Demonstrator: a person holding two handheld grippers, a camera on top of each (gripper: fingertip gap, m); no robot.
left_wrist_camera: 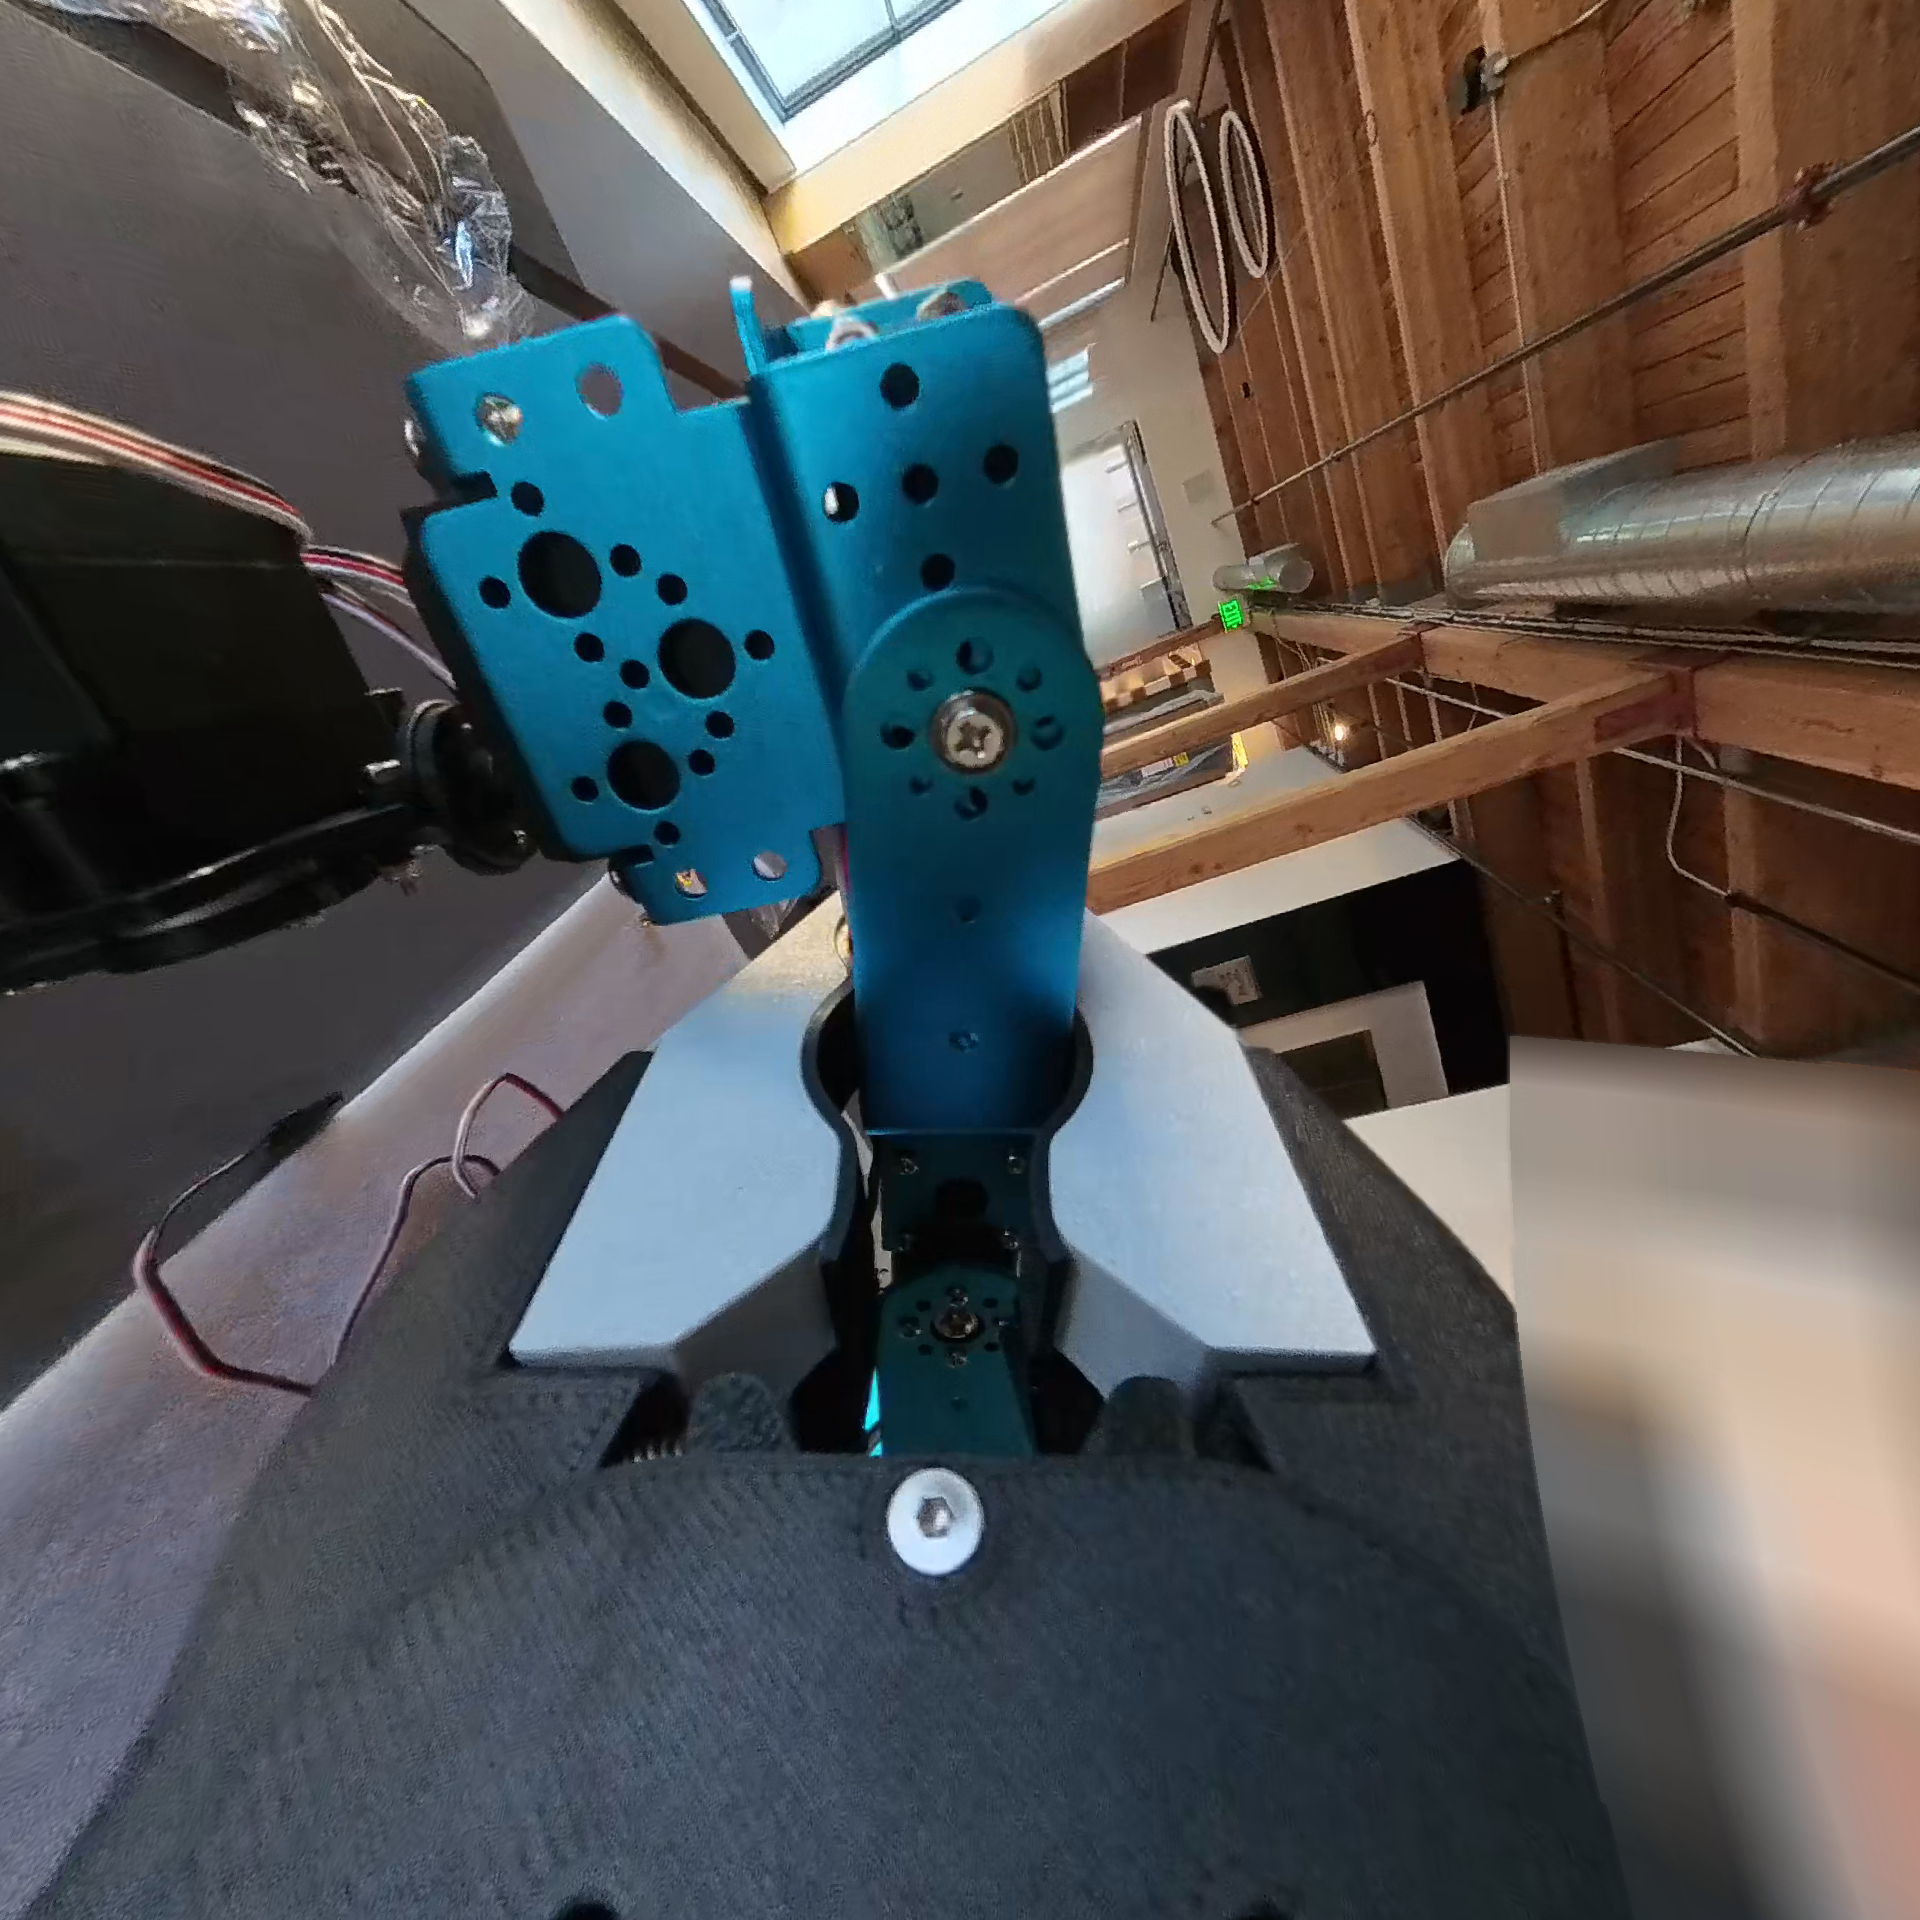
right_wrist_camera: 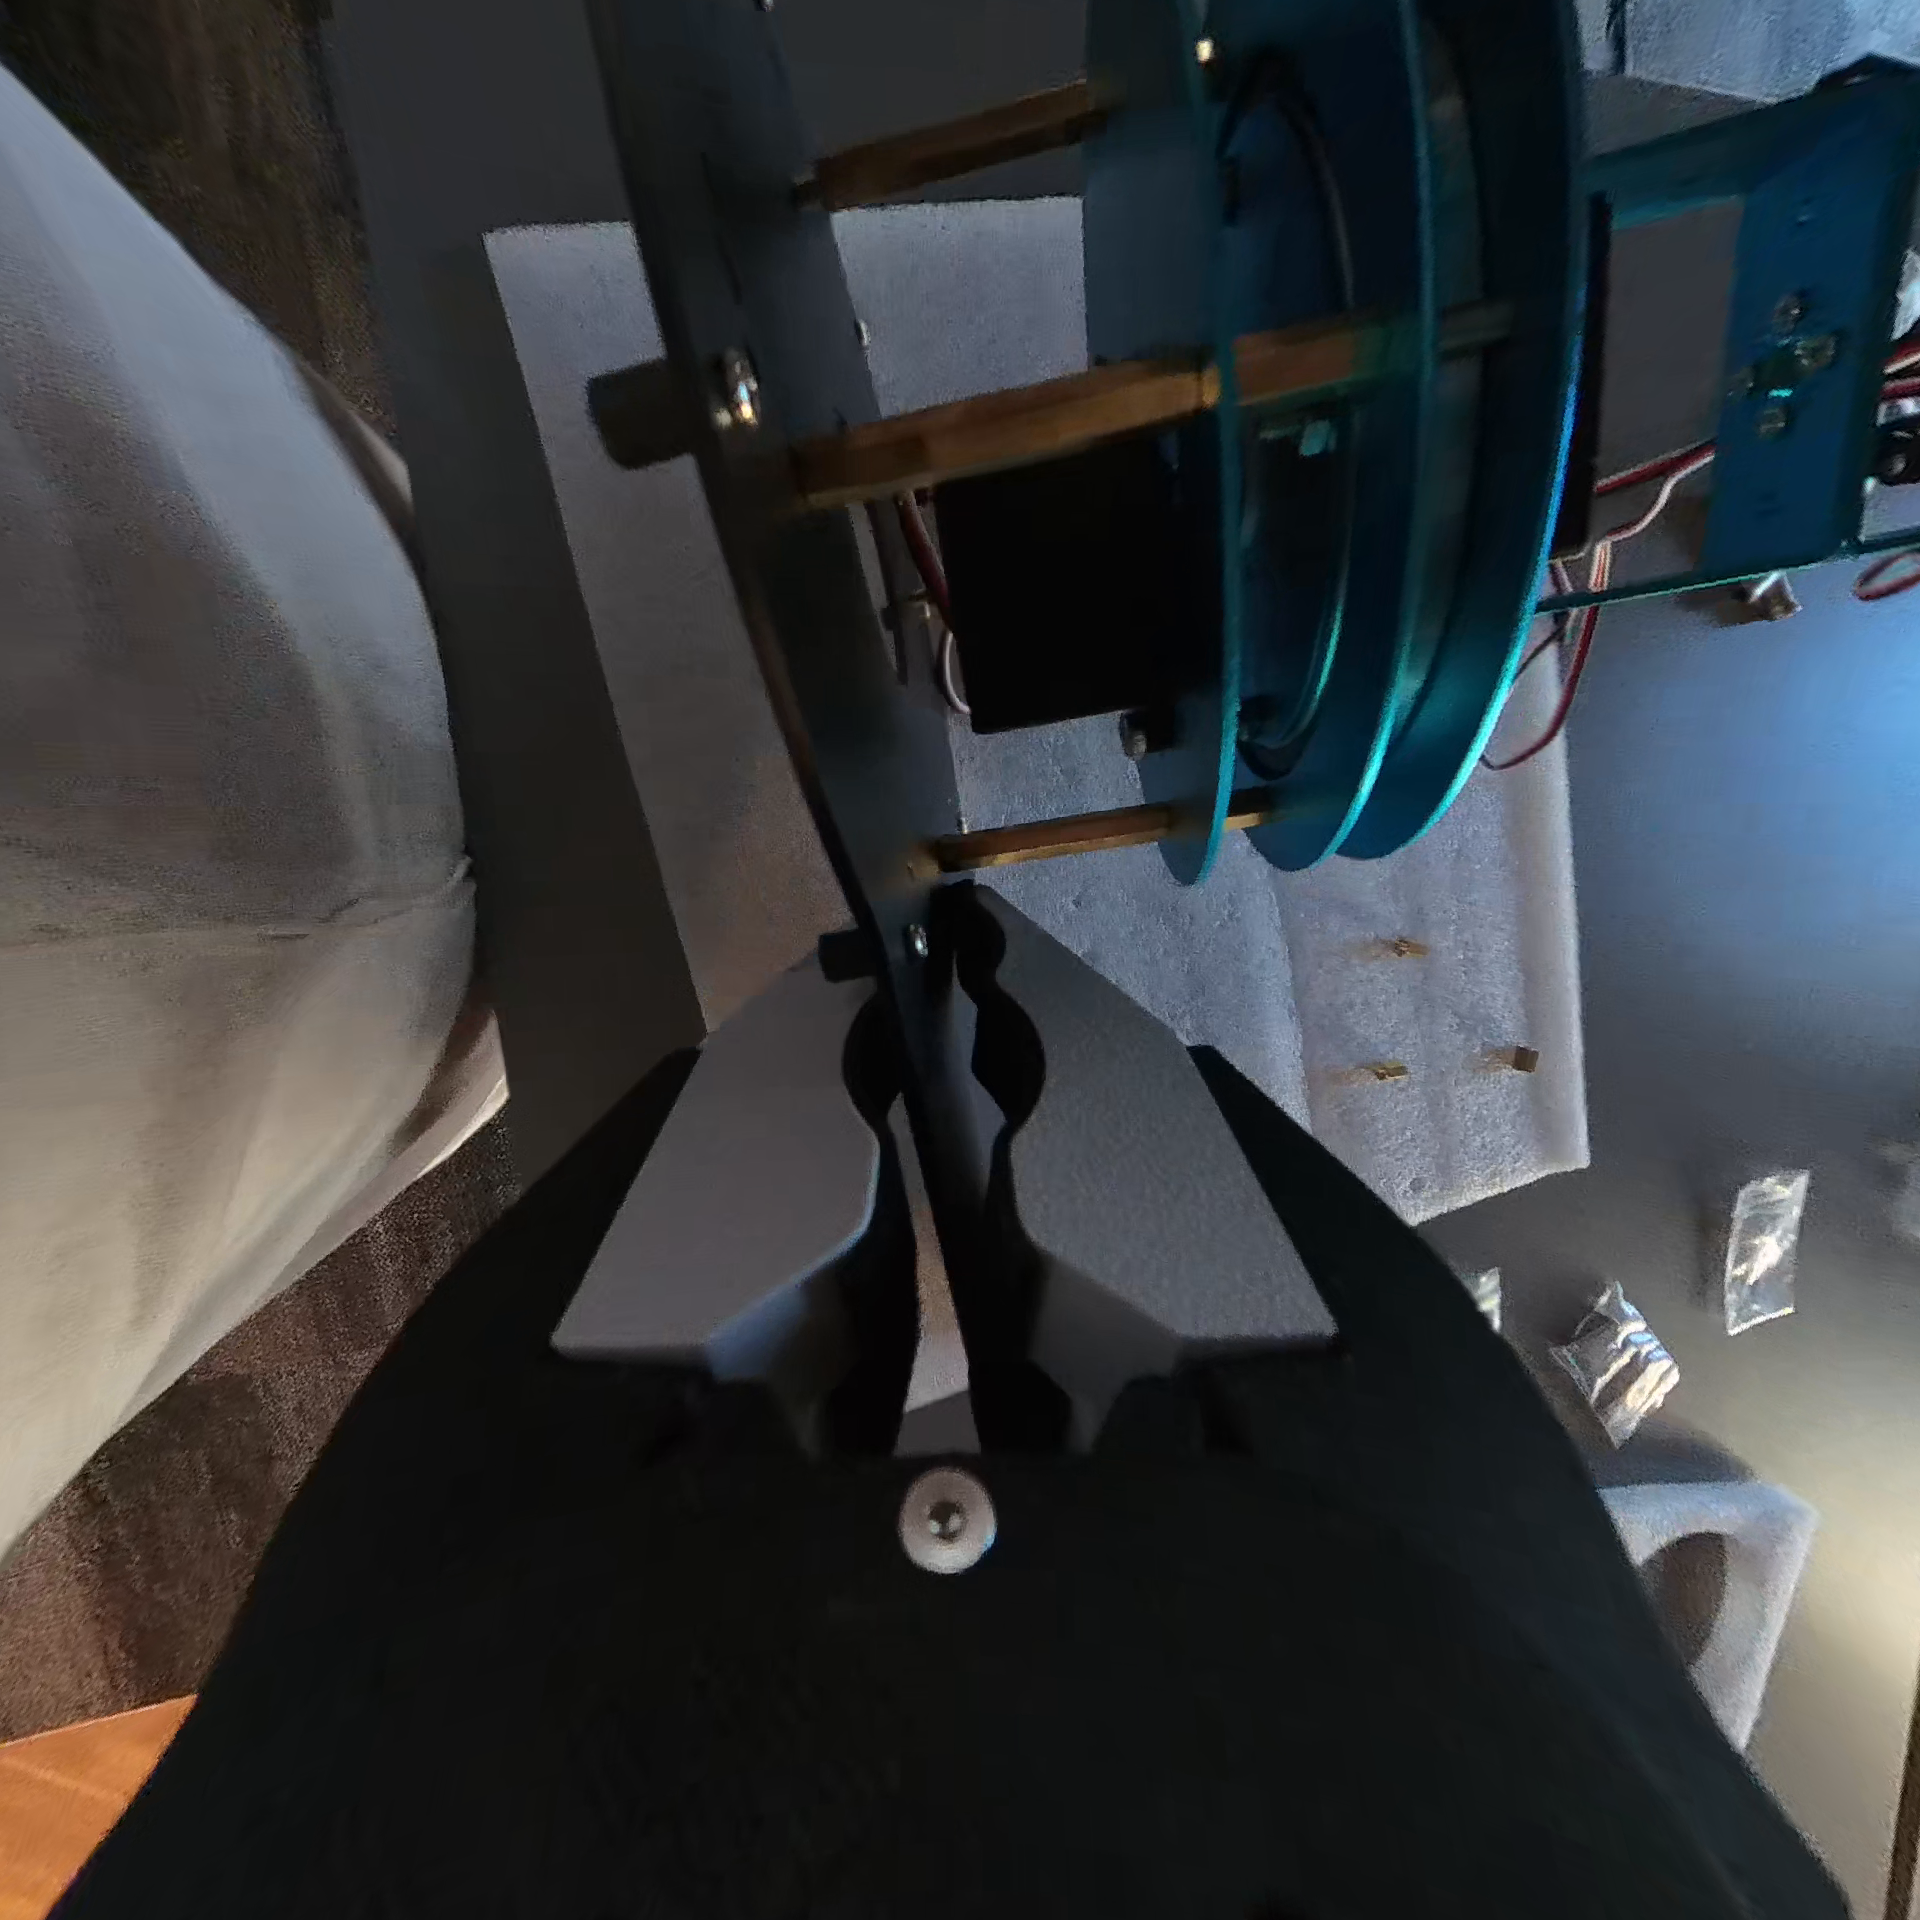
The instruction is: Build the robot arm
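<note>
My left gripper (left_wrist_camera: pixel 961 1081) is shut on the blue metal link (left_wrist_camera: pixel 961 935) of a small robot arm kit, tilted up toward the ceiling. A wider blue bracket (left_wrist_camera: pixel 613 665) with round holes joins it on the left, with a black clamp part (left_wrist_camera: pixel 208 810) and striped wires beyond. My right gripper (right_wrist_camera: pixel 940 997) is shut on the edge of the kit's dark base plate (right_wrist_camera: pixel 748 520). Brass standoffs (right_wrist_camera: pixel 997 436) link that plate to blue round discs (right_wrist_camera: pixel 1382 436), with a black servo (right_wrist_camera: pixel 1070 603) between them.
White foam sheet (right_wrist_camera: pixel 1403 1018) lies on the dark table with loose brass standoffs (right_wrist_camera: pixel 1382 1073) on it. Small clear plastic bags (right_wrist_camera: pixel 1621 1361) lie to the right. A person's light garment (right_wrist_camera: pixel 208 727) fills the left. Wooden ceiling beams and a metal duct (left_wrist_camera: pixel 1714 520) show above. The tips of one gripper are about 25 cm away from the tips of the other.
</note>
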